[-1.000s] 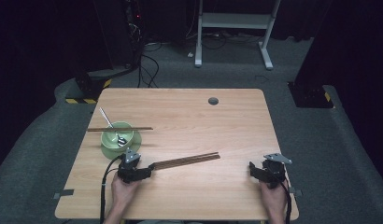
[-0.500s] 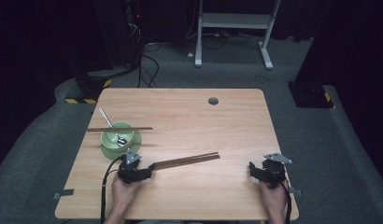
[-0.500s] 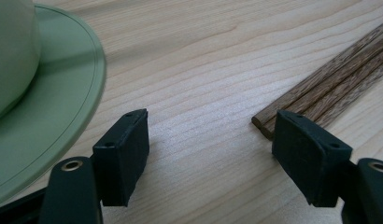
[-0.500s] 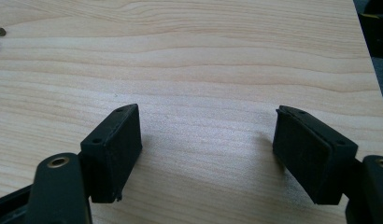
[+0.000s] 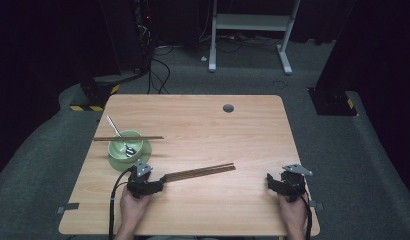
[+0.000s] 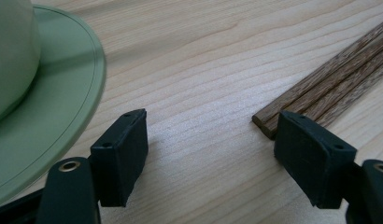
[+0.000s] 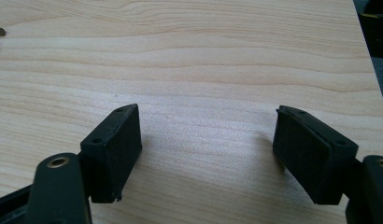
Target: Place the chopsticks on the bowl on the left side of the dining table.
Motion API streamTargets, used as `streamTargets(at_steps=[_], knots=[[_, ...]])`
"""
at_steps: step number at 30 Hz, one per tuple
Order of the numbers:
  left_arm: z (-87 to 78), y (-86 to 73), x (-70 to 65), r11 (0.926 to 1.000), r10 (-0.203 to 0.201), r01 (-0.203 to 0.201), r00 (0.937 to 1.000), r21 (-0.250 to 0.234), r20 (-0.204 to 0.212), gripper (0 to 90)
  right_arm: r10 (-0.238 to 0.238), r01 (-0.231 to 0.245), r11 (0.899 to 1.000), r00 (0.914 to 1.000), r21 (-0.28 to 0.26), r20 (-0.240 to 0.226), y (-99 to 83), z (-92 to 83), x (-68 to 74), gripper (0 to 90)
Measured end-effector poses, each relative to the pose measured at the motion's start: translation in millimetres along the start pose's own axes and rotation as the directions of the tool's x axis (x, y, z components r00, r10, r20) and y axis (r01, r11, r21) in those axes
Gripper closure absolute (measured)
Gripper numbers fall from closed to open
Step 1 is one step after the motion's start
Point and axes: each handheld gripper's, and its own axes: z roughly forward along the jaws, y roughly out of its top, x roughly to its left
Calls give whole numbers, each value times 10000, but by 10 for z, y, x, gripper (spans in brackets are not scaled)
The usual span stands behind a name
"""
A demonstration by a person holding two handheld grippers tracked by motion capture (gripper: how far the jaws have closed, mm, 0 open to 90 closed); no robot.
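The left gripper [image 5: 160, 186] rests on the tabletop [image 5: 203, 120] with jaws spread wide, holding nothing; the chopsticks [image 5: 199, 173] lie with their near ends just beside one jaw. The right gripper [image 5: 271, 183] sits well apart, jaws wide and empty

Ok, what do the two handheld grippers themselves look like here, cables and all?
Both are black. The left gripper and the right gripper each carry a grey three-cornered plate on top and trail a black cable back along the forearm. Up close, the jaws are blocky black pads with small holes, with brass-coloured rivets at the base.
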Motion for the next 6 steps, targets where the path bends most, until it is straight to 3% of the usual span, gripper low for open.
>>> streamTargets(at_steps=[6], knots=[[0, -2, -3, 10000, -38, 38, 10000, -17, -20, 261, 7, -7, 10000, 10000, 0, 13, 0, 0, 2, 235]])
